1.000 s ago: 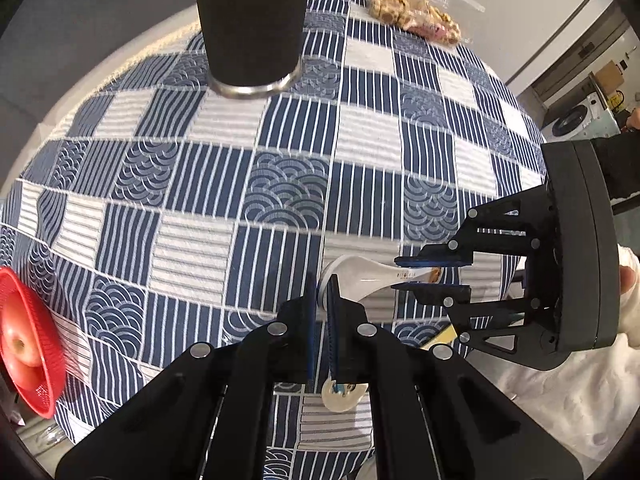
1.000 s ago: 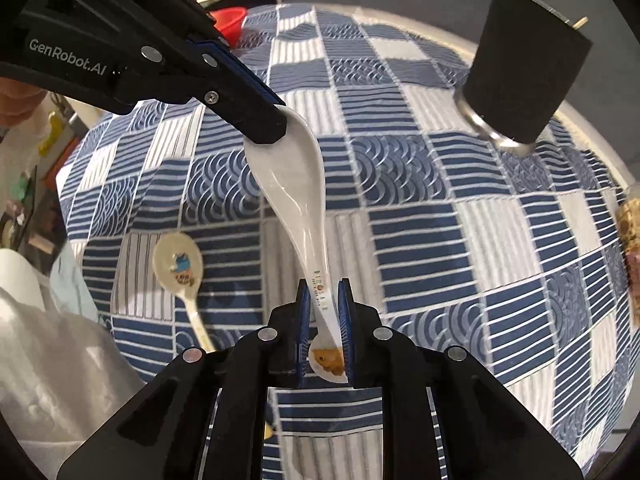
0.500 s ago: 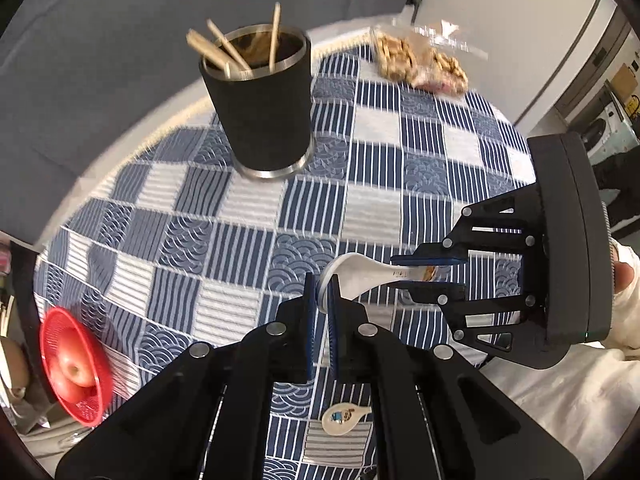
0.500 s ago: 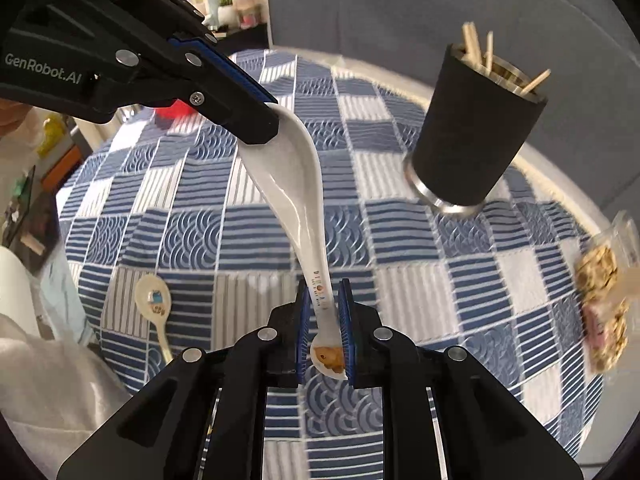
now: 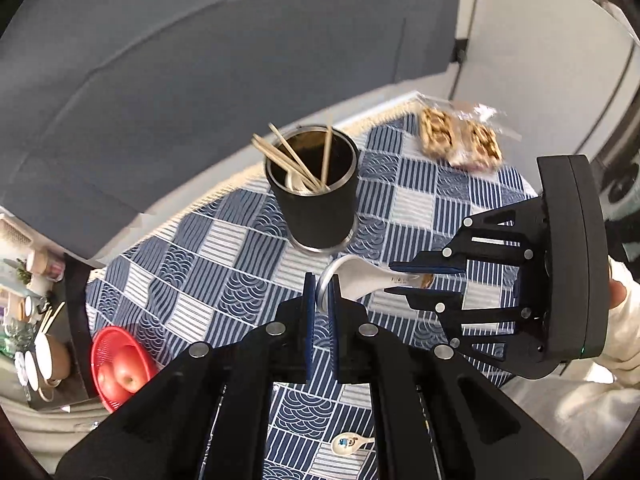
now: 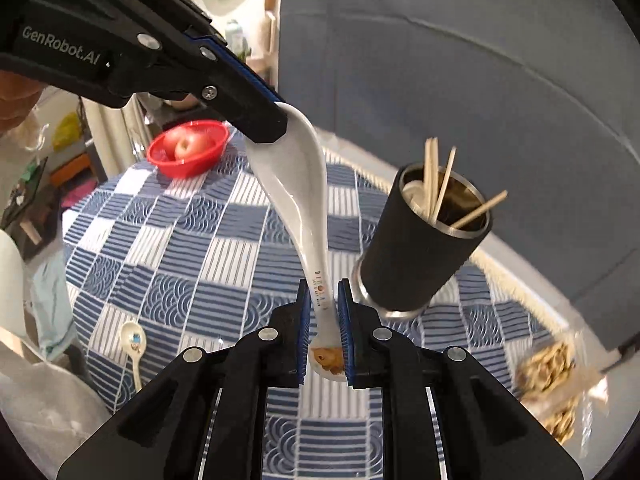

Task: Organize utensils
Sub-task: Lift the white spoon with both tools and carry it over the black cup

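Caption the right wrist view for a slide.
Both grippers, left and right, hold a white ceramic spoon above the checked tablecloth, beside the black utensil cup.

A white ceramic spoon (image 6: 298, 184) hangs above the table, near the black chopstick-filled holder (image 6: 424, 248).

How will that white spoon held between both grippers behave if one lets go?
The white spoon looks glazed ceramic: likely stiff, slippery and breakable. The left gripper pinches only the bowl's rim; the right gripper clamps the handle, so the right alone would probably hold better.
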The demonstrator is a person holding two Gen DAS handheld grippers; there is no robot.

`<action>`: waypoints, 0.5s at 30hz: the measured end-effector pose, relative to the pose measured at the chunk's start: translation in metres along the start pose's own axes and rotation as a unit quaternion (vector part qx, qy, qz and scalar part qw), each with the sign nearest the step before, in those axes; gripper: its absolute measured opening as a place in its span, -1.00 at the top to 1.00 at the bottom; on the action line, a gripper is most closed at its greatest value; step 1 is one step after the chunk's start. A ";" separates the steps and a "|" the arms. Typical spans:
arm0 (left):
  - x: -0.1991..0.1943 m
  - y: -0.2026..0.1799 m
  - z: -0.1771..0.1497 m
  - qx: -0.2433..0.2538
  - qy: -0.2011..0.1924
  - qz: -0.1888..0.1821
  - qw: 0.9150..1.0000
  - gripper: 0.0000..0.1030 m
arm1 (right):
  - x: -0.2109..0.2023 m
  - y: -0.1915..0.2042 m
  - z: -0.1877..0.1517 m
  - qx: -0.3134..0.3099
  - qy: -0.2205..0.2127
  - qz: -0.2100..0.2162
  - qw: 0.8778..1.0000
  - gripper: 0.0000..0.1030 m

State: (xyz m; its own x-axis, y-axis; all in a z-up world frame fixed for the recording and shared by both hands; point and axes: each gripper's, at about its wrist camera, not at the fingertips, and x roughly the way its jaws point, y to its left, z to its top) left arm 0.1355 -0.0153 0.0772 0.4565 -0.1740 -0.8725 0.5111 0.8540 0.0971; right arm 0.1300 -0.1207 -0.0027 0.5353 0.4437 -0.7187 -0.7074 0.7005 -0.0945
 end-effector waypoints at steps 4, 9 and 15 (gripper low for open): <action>-0.010 0.001 0.016 -0.017 -0.008 0.018 1.000 0.87 | -0.006 -0.014 0.014 -0.017 -0.015 0.005 1.000 0.75; -0.017 0.002 0.034 -0.035 -0.017 0.033 0.999 0.86 | -0.010 -0.034 0.027 -0.030 -0.031 0.010 0.999 0.74; -0.023 0.005 0.061 -0.047 -0.019 0.043 0.998 0.86 | -0.014 -0.060 0.039 -0.031 -0.055 0.020 0.998 0.74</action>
State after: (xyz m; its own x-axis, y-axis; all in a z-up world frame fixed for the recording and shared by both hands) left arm 0.1721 -0.0371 0.1269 0.5229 -0.1153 -0.8445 0.3993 0.9085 0.1232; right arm 0.1830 -0.1476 0.0397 0.5513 0.5319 -0.6428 -0.7543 0.6470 -0.1116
